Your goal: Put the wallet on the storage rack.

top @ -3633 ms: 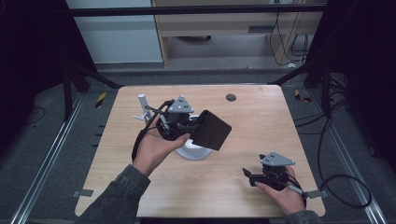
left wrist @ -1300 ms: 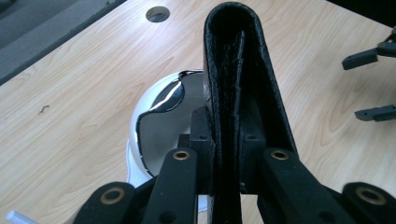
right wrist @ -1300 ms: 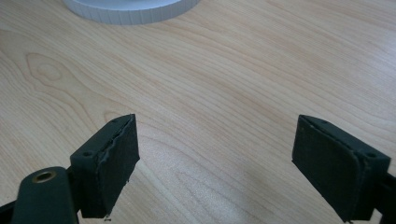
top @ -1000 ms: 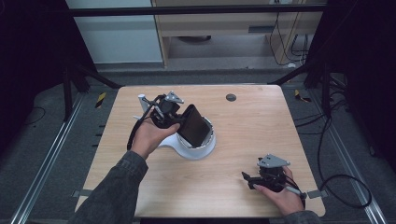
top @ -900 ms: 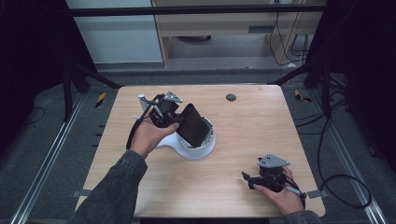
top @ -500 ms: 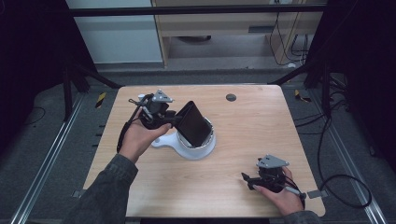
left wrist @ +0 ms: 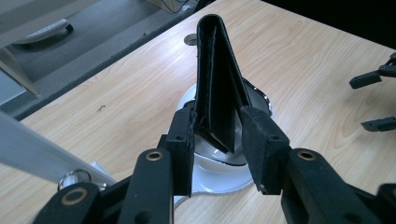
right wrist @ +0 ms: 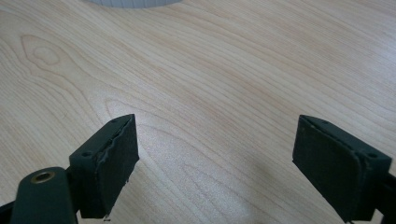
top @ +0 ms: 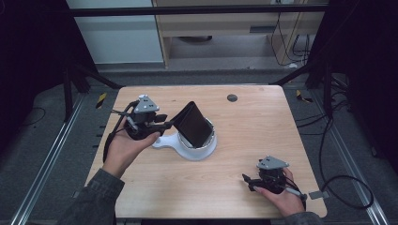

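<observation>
Since 3.6 s ago my left gripper has moved left, toward the left edge of the worktop, and the black wallet it carried has come down into the white bowl; over the last half second the hand drew a little nearer to me. My right gripper has stayed put near the right corner of the near edge. Left gripper view: the wallet is folded, standing on edge with the fold uppermost, leaning, its lower end inside the bowl. My left jaws flank its lower part, one pad on each side; the left pad looks in contact, the right pad sits just beside the leather, so I cannot tell whether the grip is firm or just released. Bowl sits at mid-worktop, slightly left of centre, with a white handle-like tab pointing left toward my hand. Right gripper view: jaws spread wide, nothing between them, bare wood grain below. Small dark round disc lies near the far edge.
</observation>
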